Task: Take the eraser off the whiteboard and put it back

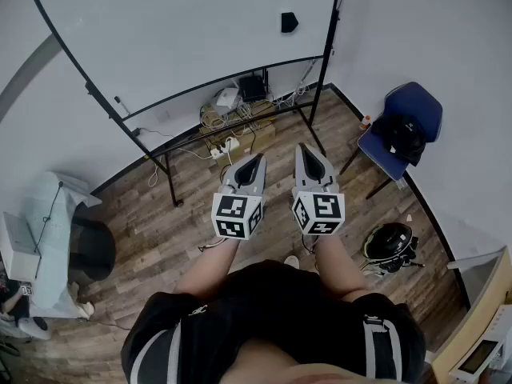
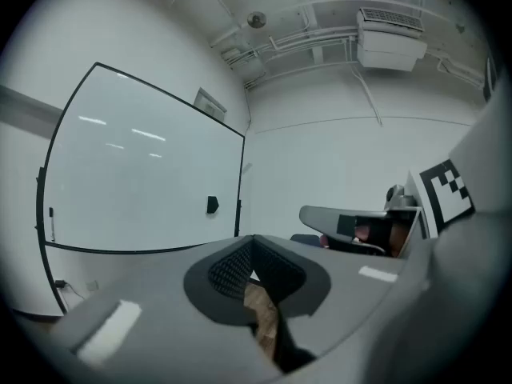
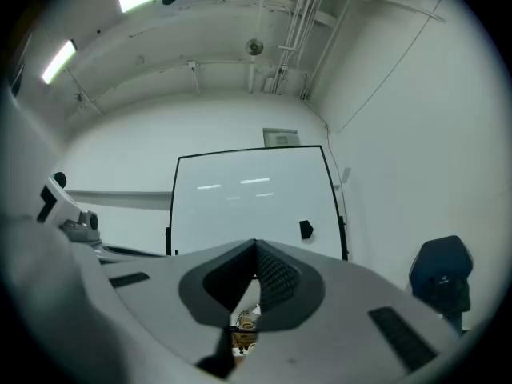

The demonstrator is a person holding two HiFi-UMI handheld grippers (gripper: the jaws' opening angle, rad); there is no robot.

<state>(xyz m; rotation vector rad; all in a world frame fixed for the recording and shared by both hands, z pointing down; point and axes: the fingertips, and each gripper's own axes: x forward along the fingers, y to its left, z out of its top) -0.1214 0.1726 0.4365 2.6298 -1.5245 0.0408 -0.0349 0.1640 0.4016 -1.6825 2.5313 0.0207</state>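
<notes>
**Grey jaws shut on nothing, eraser [image 1: 289, 22] up on the whiteboard [image 1: 184, 46]**

The right gripper [image 1: 302, 149] and the left gripper [image 1: 254, 160] are held side by side in front of the person, both pointing level toward the board. In each gripper view the ribbed pads meet at their tips, with only floor [image 1: 200, 230] showing through the slot below them. Both grippers are closed and hold nothing.

The eraser lies ahead of both grippers and well apart from them, stuck near the whiteboard's right edge, close to the frame's black right post and above the bottom rail. In the head view it sits almost straight beyond the right gripper. The left gripper stands further off to the side, so the right hand looks the nearer and the likelier one to take it. The right gripper view puts the eraser [image 3: 306, 230] a little right of its closed tips [image 3: 256, 245] and about level with them. I judge the reach to be mainly forward, with a slight drift right, and the jaws must open first.

The eraser is a small black block on an otherwise bare white surface. It seems somewhat taller than wide, with one corner cut slantwise, but it is too small here to fix its long axis. A blue chair [image 1: 412, 114] stands to the right of the board.
</notes>
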